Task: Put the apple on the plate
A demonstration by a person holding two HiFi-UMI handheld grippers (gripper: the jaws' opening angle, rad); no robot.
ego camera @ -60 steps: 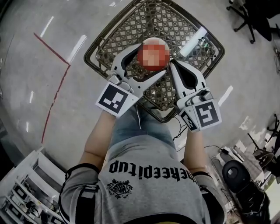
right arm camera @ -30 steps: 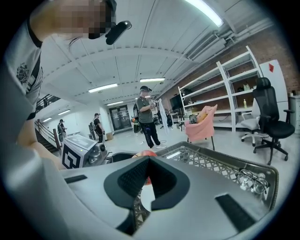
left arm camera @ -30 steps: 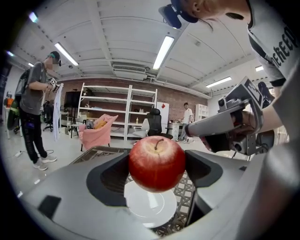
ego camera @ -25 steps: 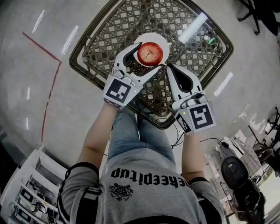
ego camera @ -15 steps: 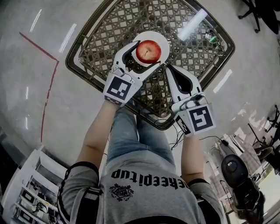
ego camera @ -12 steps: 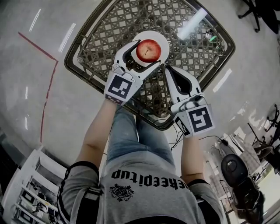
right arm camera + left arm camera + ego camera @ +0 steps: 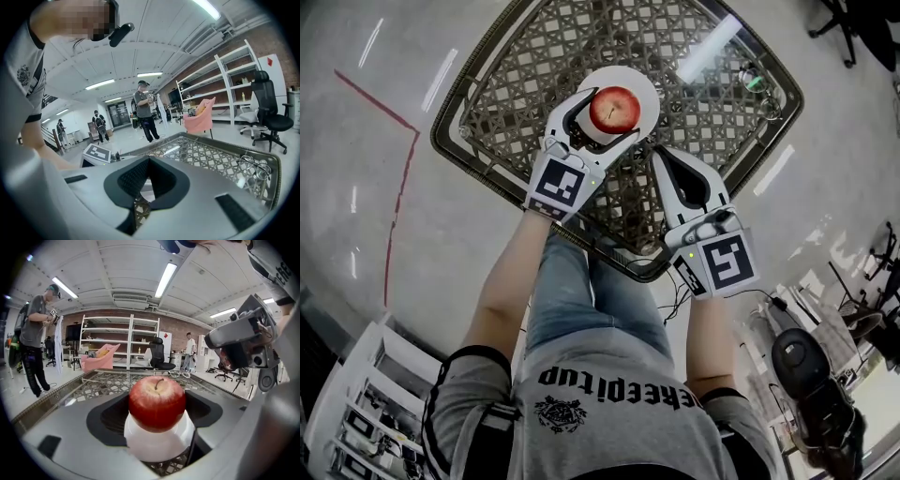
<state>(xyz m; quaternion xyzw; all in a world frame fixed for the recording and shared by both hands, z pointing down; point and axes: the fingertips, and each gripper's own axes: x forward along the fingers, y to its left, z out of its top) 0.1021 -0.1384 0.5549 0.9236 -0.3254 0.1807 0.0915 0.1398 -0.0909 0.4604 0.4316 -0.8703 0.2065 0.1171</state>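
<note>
Sitting on the white plate (image 7: 643,84), the apple (image 7: 614,110) is clamped by the left hand-held gripper (image 7: 612,113); the right hand-held gripper (image 7: 655,153), just beside the plate, is closed and empty.

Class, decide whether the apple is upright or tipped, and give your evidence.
Upright. In the left gripper view the apple shows its stem pointing straight up, with the white plate just beneath it.
</note>
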